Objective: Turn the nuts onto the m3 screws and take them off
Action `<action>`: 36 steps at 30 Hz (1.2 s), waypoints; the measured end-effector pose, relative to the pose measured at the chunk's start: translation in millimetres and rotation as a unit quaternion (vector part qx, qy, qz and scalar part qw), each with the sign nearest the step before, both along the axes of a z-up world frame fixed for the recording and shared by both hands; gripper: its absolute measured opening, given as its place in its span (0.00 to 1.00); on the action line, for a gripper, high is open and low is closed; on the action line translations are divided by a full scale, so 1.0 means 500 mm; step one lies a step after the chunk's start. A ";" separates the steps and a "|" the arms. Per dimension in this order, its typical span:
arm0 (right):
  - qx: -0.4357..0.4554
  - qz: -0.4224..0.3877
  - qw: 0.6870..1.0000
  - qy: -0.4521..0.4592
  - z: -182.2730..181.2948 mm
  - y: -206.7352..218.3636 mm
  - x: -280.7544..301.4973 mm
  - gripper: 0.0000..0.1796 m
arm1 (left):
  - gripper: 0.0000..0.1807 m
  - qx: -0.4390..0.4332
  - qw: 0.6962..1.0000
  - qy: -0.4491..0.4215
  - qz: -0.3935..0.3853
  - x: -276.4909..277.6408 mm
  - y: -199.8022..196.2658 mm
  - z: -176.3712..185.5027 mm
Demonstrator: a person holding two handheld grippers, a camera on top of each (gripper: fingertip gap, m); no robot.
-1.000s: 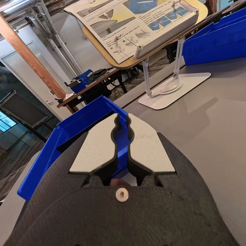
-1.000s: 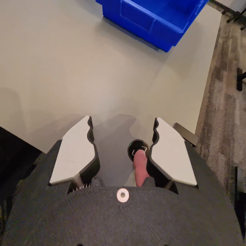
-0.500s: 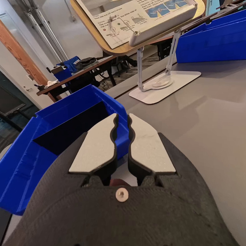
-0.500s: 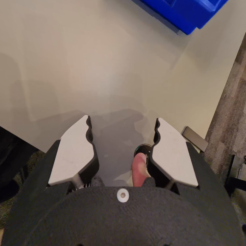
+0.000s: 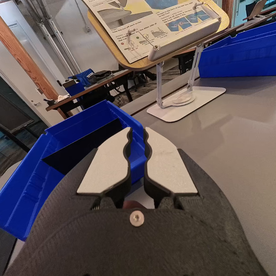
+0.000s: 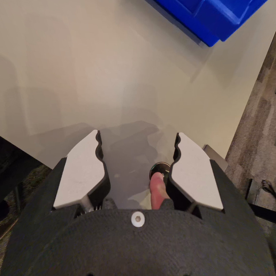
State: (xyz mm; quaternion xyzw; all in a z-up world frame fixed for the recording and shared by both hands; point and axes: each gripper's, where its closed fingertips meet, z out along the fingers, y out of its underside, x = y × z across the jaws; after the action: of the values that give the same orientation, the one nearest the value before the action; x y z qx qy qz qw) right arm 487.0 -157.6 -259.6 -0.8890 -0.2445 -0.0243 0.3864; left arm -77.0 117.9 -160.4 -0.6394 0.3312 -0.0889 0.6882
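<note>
Blue bin, open-topped, sitting at the left edge of the grey tabletop; its interior is lying in deep shadow and the contents cannot be made out. Second blue bin, long and low, standing at the far right of the tabletop; its inside is hidden behind its wall. Third entry in the right wrist view: a blue bin showing only its corner at the top, contents out of sight. Nuts and m3 screws: none showing in either view, so their place, heading and long axis cannot be told. Left gripper hovering above the near corner of the first bin, its jaws nearly pressed together with only a narrow slit between them and nothing in it. Right gripper pointing down at bare tabletop near its edge, jaws spread wide and holding nothing. A fingertip is pressing on a round black button just beside the right jaw. Instruction sheet lying on a tilted wooden board carried by a white stand
</note>
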 end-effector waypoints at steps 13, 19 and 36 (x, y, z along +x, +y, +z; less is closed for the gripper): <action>-0.006 -0.023 0.999 0.039 -0.002 0.011 0.001 0.59 | 0.07 -0.019 1.000 0.004 -0.019 0.022 0.003 -0.008; -0.024 -0.042 0.997 0.059 -0.012 0.009 0.006 0.61 | 0.08 -0.017 1.000 0.014 -0.015 0.024 0.005 -0.015; -0.047 -0.056 0.995 0.071 -0.042 0.009 0.010 0.62 | 0.09 -0.027 1.000 -0.006 0.001 -0.004 0.012 -0.037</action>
State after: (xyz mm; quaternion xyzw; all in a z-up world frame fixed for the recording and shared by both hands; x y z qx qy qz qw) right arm 491.9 -153.3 -280.7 -0.9179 -0.1673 0.0286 0.3586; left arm -79.1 123.7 -179.0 -0.6574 0.3239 -0.1008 0.6729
